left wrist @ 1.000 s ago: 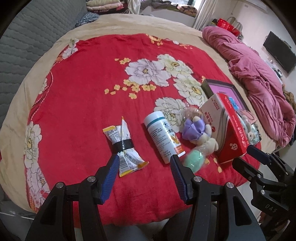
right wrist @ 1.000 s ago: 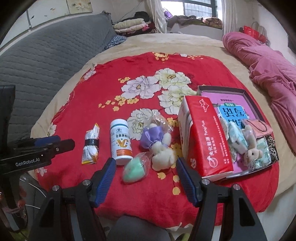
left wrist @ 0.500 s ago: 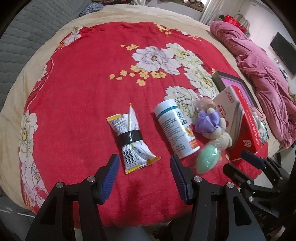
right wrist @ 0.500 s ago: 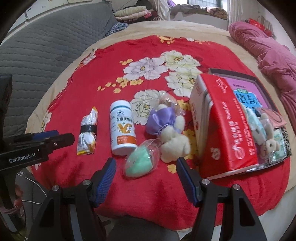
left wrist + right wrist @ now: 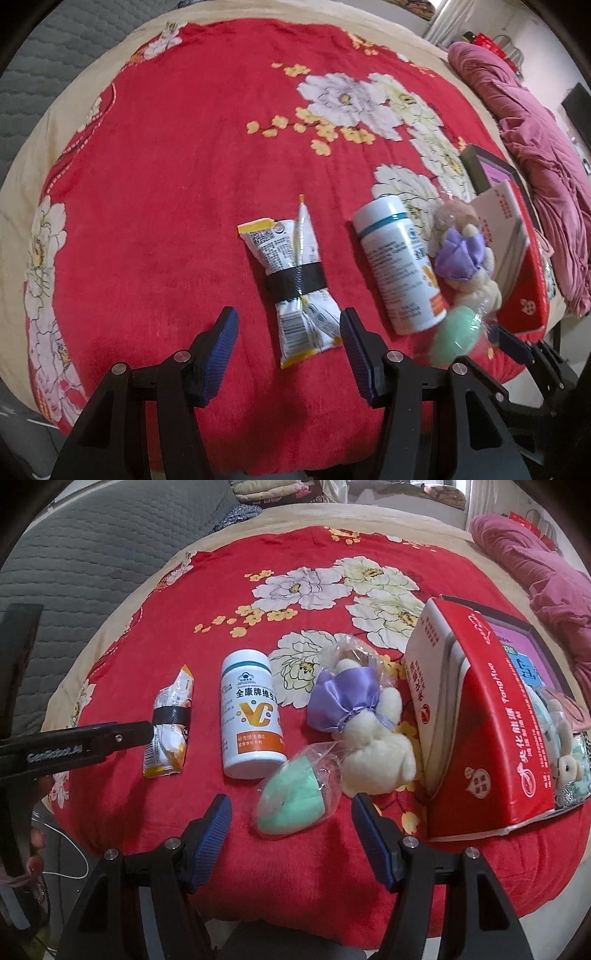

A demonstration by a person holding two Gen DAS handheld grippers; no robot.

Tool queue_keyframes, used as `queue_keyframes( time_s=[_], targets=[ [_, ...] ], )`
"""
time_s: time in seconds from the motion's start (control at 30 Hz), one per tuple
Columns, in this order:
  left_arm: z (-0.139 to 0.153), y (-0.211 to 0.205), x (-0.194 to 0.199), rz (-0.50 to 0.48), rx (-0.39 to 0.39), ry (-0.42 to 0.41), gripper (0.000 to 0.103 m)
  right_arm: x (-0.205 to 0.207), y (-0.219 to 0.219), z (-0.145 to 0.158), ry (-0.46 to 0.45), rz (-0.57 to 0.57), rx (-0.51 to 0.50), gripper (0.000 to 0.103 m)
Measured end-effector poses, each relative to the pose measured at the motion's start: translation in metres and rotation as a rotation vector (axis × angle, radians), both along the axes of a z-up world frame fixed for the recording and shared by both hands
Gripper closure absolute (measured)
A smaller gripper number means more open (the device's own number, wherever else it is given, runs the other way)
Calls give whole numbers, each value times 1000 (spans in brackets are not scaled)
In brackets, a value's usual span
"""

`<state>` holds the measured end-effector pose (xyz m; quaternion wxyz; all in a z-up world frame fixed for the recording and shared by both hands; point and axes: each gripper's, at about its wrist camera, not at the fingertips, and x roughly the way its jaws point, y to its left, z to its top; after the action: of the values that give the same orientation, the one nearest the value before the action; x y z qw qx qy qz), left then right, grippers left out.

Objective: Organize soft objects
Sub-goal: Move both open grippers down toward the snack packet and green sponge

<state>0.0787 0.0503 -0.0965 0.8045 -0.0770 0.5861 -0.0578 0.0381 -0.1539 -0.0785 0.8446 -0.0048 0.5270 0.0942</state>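
on the red floral blanket [image 5: 155, 602] 2 targets are lined up: the snack packet [image 5: 295, 277] is framed by the left gripper [image 5: 288, 332], the bagged green sponge [image 5: 291, 797] by the right gripper [image 5: 291, 816]. both sets of jaws are held about half open and nothing is gripped. the sponge's loose plastic could be pinched alone and slip out, or the vitamin bottle [image 5: 251, 712] beside it could be nudged and rolled.

The red tissue box [image 5: 491, 738] hides most of the tray [image 5: 532, 635] behind it, the green sponge [image 5: 456, 334] is blurred, and the snack packet's [image 5: 291, 273] print is unreadable.
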Motion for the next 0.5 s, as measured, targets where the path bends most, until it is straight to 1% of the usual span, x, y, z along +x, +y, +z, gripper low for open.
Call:
queue_keyframes(
  time_s=[0.2, 0.5],
  targets=[
    [-16, -3, 15, 11, -6, 30, 44, 6, 0, -6, 15, -4, -1, 36],
    [-29, -10, 31, 9, -11, 50, 44, 14, 7, -17, 30, -2, -21, 36]
  ],
)
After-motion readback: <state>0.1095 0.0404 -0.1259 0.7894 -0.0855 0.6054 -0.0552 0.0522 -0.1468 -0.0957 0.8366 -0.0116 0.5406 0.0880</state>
